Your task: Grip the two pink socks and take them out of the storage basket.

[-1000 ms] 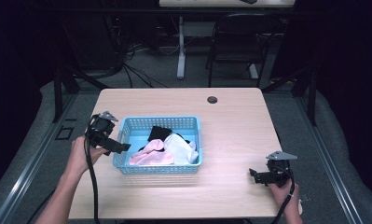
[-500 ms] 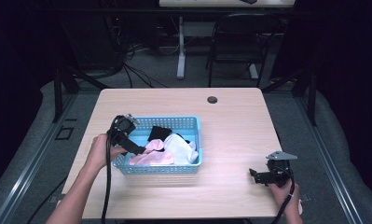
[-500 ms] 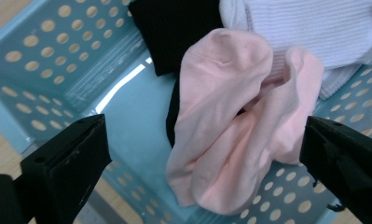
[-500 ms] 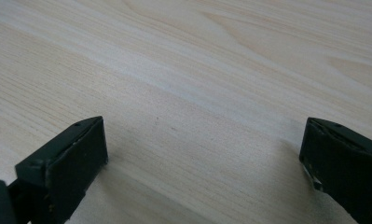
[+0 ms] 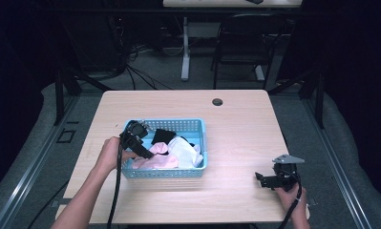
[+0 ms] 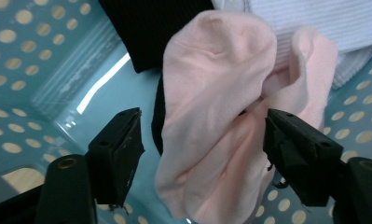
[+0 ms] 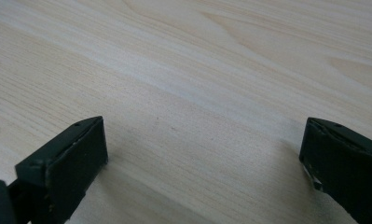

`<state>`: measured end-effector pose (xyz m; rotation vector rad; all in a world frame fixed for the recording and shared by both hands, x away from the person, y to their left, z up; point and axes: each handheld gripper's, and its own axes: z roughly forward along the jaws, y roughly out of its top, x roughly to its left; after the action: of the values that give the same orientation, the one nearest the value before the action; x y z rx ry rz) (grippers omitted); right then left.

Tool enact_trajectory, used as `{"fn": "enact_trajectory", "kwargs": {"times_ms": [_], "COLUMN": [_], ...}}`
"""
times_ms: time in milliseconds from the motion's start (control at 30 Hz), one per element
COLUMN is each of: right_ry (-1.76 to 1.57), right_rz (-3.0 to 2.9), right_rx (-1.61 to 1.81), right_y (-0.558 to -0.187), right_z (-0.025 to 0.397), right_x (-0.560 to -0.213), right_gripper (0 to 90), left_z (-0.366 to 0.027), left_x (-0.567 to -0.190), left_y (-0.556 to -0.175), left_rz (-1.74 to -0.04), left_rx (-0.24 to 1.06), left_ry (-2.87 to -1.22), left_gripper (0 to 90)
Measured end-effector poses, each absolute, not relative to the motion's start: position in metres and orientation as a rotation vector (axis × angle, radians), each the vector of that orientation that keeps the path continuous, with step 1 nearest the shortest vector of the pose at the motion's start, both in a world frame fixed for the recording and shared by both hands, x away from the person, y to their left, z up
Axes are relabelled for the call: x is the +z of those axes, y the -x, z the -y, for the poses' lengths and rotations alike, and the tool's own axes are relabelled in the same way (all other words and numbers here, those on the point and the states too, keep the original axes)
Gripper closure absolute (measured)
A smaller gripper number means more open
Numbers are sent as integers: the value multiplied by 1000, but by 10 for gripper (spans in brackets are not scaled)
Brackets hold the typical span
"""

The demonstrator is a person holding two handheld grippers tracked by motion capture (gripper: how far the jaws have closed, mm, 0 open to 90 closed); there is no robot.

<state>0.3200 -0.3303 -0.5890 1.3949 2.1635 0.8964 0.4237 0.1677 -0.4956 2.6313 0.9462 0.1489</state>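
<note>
A light blue perforated basket (image 5: 197, 128) sits on the wooden table and holds a pink sock (image 5: 160, 161), a white cloth (image 5: 185, 151) and a black cloth (image 5: 165, 136). My left gripper (image 5: 147, 153) reaches into the basket's left side. Seen from the left gripper view, it (image 6: 203, 140) is open, its jaws straddling the pink sock (image 6: 216, 107), with the black cloth (image 6: 151, 28) and white cloth (image 6: 309, 21) beyond. My right gripper (image 5: 263, 179) rests open near the table's front right corner. In the right gripper view it (image 7: 202, 149) has bare wood between its jaws.
A round cable hole (image 5: 217, 101) lies near the table's far edge. Chairs and a desk leg (image 5: 185, 47) stand on the floor beyond the table. Bare wood (image 5: 245, 138) stretches between the basket and the right gripper.
My left gripper has moved from outside the basket's left edge rightward and down into the basket, over the pink sock. The right gripper has not moved.
</note>
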Motion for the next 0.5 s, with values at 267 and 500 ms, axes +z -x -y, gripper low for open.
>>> {"fn": "enact_trajectory", "kwargs": {"times_ms": [267,500], "right_ry": [-1395,-1395], "right_rz": [-2164,-2163], "right_rx": [896,893], "right_y": [-320,-320], "right_z": [330,330], "right_x": [-589,-589], "right_gripper": [3,3], "left_z": [-161,-157], "left_x": [-503,-508], "left_y": [-426,-427], "left_rz": [-951,-959], "left_rx": [127,108], "left_ry": [-2663,-2693], "left_gripper": [468,633]}}
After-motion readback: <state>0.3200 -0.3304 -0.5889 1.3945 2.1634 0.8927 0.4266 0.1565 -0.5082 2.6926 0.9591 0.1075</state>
